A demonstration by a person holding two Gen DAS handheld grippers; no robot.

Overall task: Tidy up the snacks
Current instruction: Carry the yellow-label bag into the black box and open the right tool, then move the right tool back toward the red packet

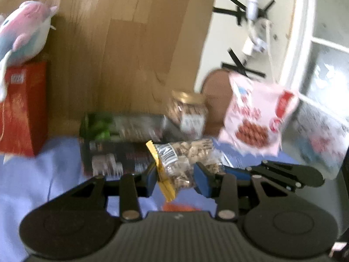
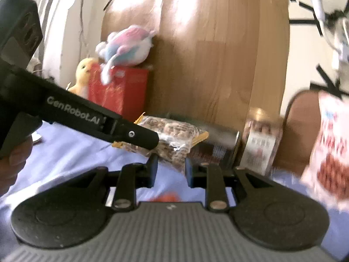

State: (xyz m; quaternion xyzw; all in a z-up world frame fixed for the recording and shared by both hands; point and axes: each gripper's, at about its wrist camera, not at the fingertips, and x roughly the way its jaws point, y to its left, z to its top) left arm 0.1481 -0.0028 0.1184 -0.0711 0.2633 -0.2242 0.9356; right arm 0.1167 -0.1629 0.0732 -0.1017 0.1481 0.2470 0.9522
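Note:
My left gripper (image 1: 175, 178) is shut on a clear nut bag with yellow ends (image 1: 185, 163) and holds it above the blue cloth. The right gripper's black arm (image 1: 285, 172) shows at its right. In the right wrist view the same nut bag (image 2: 174, 137) hangs in front of my right gripper (image 2: 171, 170), whose fingers stand apart on either side of its lower end; the left gripper's body (image 2: 87, 115) crosses the view. A dark snack box (image 1: 117, 139), a nut jar (image 1: 187, 113) and a pink snack bag (image 1: 253, 120) stand behind.
A red box (image 1: 24, 109) with a pink-blue plush toy (image 1: 24, 30) on it stands at the left, with a yellow plush chick (image 2: 82, 76) beside it. A wooden board (image 1: 135, 43) leans behind. Blue cloth (image 1: 43, 174) covers the surface. An orange item (image 2: 168, 196) lies below.

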